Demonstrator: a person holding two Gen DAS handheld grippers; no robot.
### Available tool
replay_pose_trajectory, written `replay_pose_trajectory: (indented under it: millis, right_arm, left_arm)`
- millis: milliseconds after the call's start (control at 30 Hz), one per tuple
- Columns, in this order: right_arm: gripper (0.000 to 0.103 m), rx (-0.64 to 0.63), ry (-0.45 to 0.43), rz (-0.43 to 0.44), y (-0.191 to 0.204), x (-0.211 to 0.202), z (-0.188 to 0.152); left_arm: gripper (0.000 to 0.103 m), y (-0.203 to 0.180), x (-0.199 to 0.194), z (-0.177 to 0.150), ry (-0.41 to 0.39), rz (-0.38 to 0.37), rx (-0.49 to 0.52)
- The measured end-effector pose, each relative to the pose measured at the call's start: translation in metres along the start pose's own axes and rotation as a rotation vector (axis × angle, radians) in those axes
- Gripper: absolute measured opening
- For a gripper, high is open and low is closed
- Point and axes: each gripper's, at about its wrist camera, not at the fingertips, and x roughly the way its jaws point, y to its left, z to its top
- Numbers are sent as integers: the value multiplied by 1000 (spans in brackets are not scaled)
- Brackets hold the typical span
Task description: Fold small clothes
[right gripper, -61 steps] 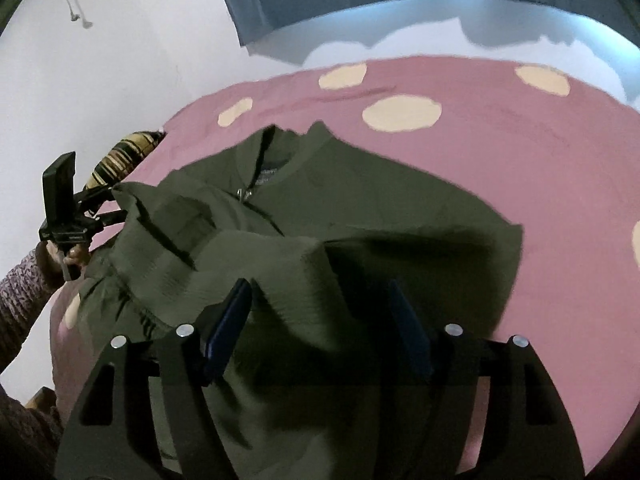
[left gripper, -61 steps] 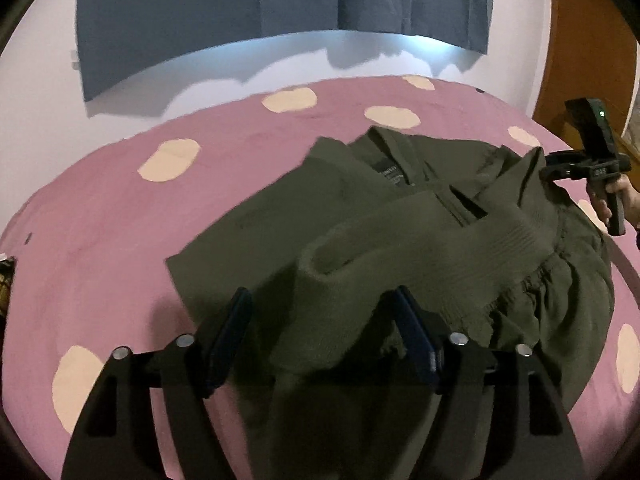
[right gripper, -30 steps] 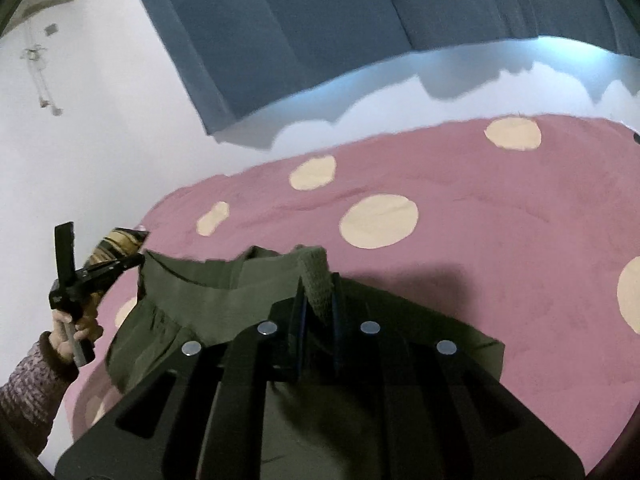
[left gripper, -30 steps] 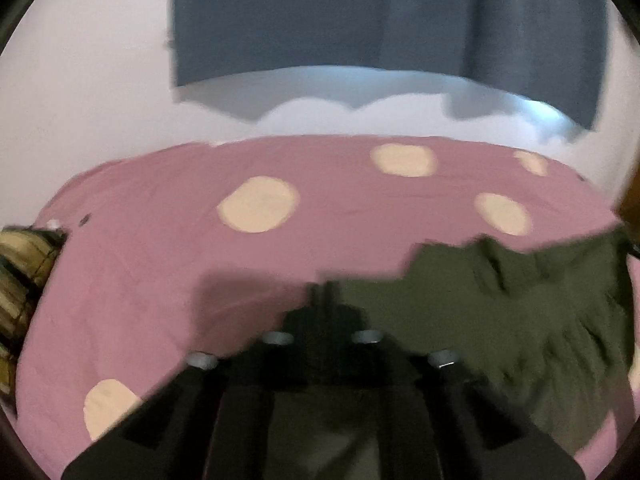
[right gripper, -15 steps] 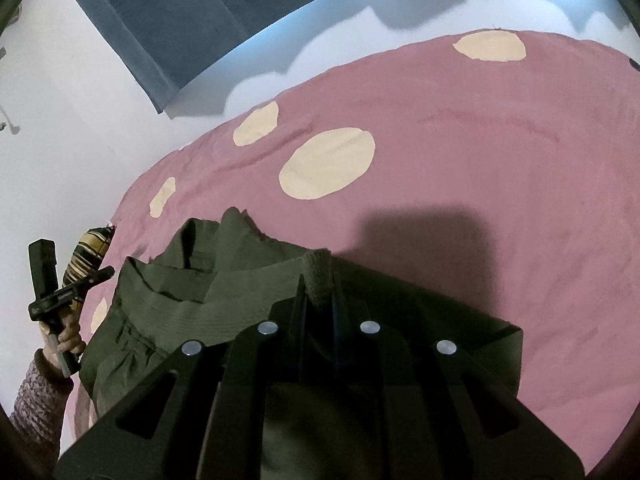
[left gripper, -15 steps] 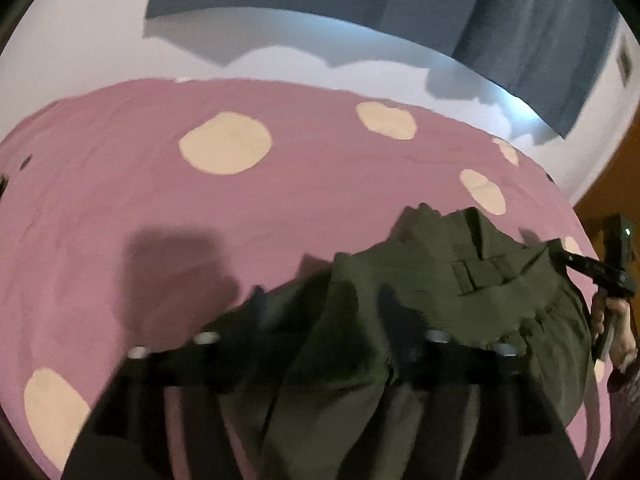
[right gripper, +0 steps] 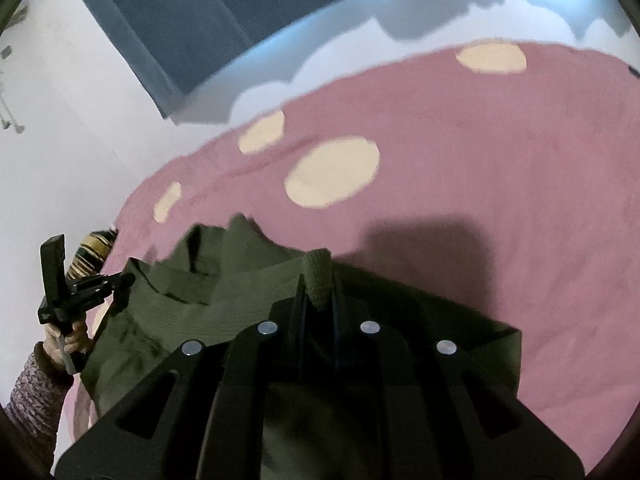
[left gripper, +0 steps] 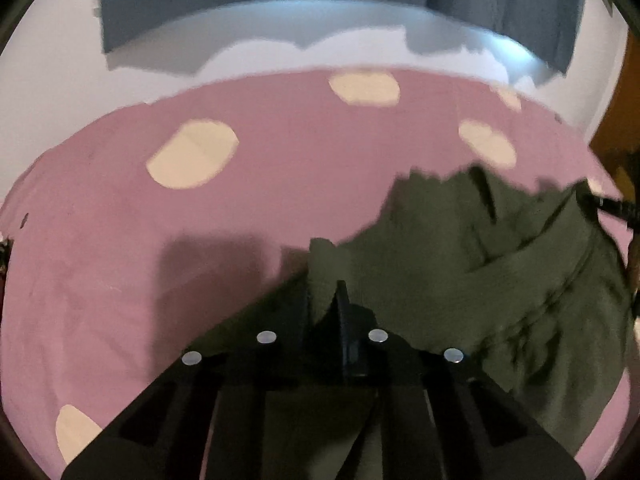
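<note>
Each gripper (right gripper: pixel 319 286) is black plastic, with two flat fingers (right gripper: pixel 299 300) and four round silver screws (right gripper: pixel 267 327) in a row behind them. The other gripper (right gripper: pixel 120 280) has a tall black handle. The sleeve (right gripper: pixel 30 390) is a speckled purple-grey knit.

Pink bed cover (left gripper: pixel 120 280) w/ cream dots, crumpled olive jacket (left gripper: pixel 500 280) on it
</note>
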Motion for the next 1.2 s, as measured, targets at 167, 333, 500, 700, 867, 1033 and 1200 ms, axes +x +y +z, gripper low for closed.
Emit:
replay_pose_trajectory:
  millis: [167,333,500,700,867,1033,1200]
  right_arm:
    - [9,4,-17,-6,4,5,7]
    - [9,63,72,-57,-17,36,-4]
    - [9,116,90,-43,-28,44,-7]
    - [9,137,97,-32,-29,44,-7]
    - [8,163,103,-26,-31,42,-6]
    - [12,211,101,-14,-34,39,-6]
    - [22,240,74,-14,-34,25,-8]
  left_arm:
    - [12,7,9,7,-1,60,-53]
    - [12,6,38,-7,51,131,-54]
    - [12,9,43,-8,49,145,-64]
    - [12,8,44,-8,45,152,-67]
    - [13,5,45,-7,52,172,-64]
    - [15,1,46,-5,64,202,-55]
    - [25,2,38,-3,69,213,-75]
